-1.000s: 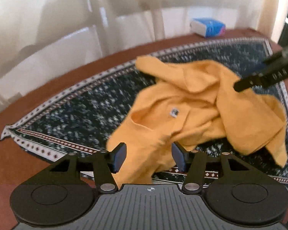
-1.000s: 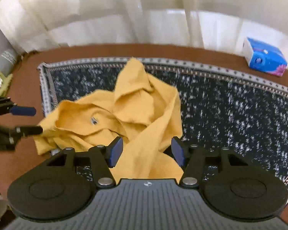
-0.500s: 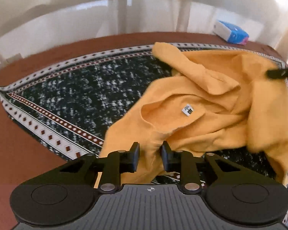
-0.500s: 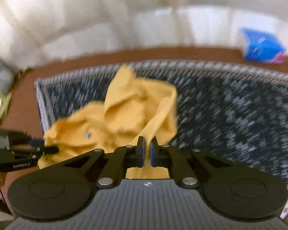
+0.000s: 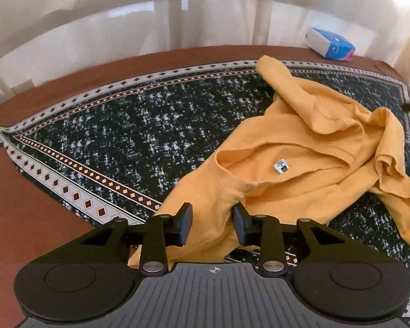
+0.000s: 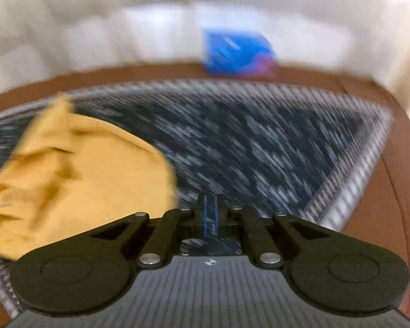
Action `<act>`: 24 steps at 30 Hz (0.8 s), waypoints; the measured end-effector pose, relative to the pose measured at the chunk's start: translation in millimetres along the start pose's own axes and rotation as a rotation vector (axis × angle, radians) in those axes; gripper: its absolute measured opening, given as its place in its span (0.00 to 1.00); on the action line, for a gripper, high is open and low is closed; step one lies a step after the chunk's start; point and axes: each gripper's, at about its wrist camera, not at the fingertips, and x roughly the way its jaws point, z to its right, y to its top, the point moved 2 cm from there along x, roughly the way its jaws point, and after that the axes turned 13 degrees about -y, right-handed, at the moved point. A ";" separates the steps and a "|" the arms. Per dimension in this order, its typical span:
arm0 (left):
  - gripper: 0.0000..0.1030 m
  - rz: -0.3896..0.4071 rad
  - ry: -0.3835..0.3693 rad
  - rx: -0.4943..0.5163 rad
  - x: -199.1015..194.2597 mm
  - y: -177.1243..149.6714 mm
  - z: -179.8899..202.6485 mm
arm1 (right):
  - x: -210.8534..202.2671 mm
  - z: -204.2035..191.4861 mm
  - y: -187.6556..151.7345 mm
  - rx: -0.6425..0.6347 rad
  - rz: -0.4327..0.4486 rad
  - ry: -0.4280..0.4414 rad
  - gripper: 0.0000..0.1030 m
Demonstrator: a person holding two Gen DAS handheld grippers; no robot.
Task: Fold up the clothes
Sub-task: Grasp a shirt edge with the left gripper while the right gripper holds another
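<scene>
Left wrist view: the yellow shirt (image 5: 300,161) lies crumpled on the patterned cloth (image 5: 139,125) covering the tabletop (image 5: 27,218), collar label up, sleeves bunched, no fold made yet. The left claw (image 5: 212,224) stands part open and has just been opening, with the shirt's near edge between its pads but not pinched.

Right wrist view, blurred: the right claw (image 6: 211,214) is closed with nothing between its pads; the shirt sits to its left. Spreading flat and every fold remain to be done.
</scene>
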 end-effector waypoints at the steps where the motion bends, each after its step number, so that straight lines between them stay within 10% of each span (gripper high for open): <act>1: 0.50 -0.001 -0.001 0.000 1.1 0.3 0.1 | -8.1 -12.6 4.9 -0.054 0.036 0.043 0.08; 6: 0.56 0.004 0.012 0.004 5.0 -0.6 2.7 | -35.4 -84.4 21.0 -0.367 0.167 0.213 0.48; 12: 0.56 0.003 0.011 -0.002 8.0 -7.6 1.4 | -31.3 -156.9 2.2 -0.744 0.230 0.241 0.47; 18: 0.55 0.007 0.009 -0.005 14.3 -7.4 1.9 | -2.9 -172.0 -2.0 -0.782 0.176 0.243 0.39; 23: 0.14 0.010 0.011 -0.019 17.1 -7.5 -1.1 | 8.8 -170.9 -2.7 -0.780 0.150 0.205 0.35; 24: 0.08 0.012 0.011 -0.025 17.4 -7.5 -2.0 | 11.8 -168.6 -0.5 -0.752 0.136 0.214 0.17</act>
